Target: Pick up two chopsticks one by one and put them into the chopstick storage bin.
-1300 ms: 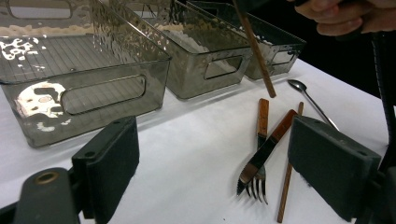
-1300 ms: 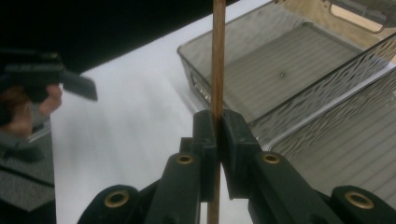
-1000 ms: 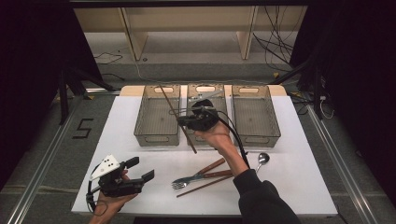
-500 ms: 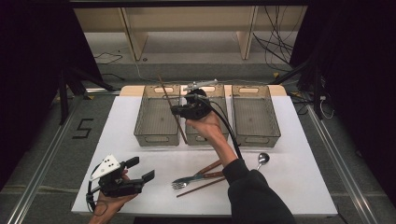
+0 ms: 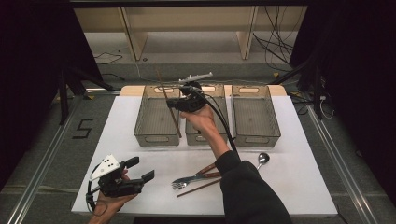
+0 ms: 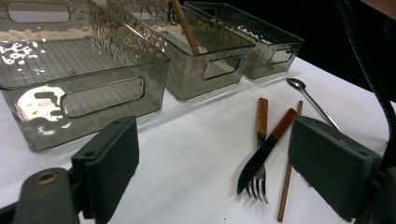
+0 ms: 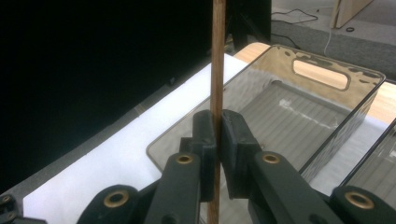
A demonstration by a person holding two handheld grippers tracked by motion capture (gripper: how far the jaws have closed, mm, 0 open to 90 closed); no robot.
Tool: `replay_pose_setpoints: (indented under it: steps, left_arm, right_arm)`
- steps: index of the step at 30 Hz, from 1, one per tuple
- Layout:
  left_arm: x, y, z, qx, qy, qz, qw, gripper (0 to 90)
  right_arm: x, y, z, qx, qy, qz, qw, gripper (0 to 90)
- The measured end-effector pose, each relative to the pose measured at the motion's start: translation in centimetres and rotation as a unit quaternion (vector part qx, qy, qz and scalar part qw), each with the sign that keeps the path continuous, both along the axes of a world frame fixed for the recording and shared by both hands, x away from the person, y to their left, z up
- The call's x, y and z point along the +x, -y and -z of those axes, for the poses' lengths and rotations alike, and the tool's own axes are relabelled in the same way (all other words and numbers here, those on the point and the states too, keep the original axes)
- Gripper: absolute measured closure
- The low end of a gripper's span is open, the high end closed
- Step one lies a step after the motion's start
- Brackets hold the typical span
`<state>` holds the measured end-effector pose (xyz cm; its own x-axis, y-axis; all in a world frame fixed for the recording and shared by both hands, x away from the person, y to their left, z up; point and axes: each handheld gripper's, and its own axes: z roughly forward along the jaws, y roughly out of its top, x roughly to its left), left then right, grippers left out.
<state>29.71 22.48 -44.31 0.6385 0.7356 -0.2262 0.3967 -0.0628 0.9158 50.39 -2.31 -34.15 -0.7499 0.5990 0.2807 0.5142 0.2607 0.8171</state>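
Chopstick (image 7: pixel 217 56) clamped between the pads of the right hand-held gripper (image 7: pixel 217 140), jaws closed tight on the wood, stick running straight up past the jaws and down below them. In the high view, same chopstick (image 5: pixel 169 105) slanted, upper end above the far rim of the left bin (image 5: pixel 157 116), lower end near that bin's near wall. Right hand-held gripper (image 5: pixel 180 103) held above the gap between the left bin and the middle bin (image 5: pixel 219 100), with the right bin (image 5: pixel 254 114) off to its other side. In the left gripper view, lower part of the stick seen over the middle bin (image 6: pixel 205 60).

Nearer the person than the right hand-held gripper, loose cutlery on the white worktop (image 5: pixel 299 172): a fork (image 5: pixel 187 181), a wooden-handled knife (image 5: pixel 208 169) crossing it, a second chopstick (image 5: pixel 198 187) and a spoon (image 5: pixel 262 158) a little apart.

Left hand-held gripper (image 5: pixel 135 173) down at the near left corner of the worktop, jaws spread wide with nothing between them, well apart from the right one. Ahead of its jaws, fork (image 6: pixel 259 163), knife (image 6: pixel 264 151) and second chopstick (image 6: pixel 288 172) lying together.
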Motion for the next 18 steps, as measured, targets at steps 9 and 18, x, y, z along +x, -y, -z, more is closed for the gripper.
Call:
replay_pose_setpoints:
  steps: [9, 18]
  left_arm:
    - [0.0, 0.0, 0.0, -0.002, 0.001, 0.001, 1.0000, 16.0]
    - [0.1, -0.1, 0.0, -0.003, 0.002, 0.003, 1.0000, 16.0]
  right_arm:
    - [0.8, -0.6, 0.1, 0.009, -0.003, 0.006, 0.9999, 85.1]
    - [1.6, -1.2, 0.4, 0.006, -0.002, 0.019, 0.9998, 85.1]
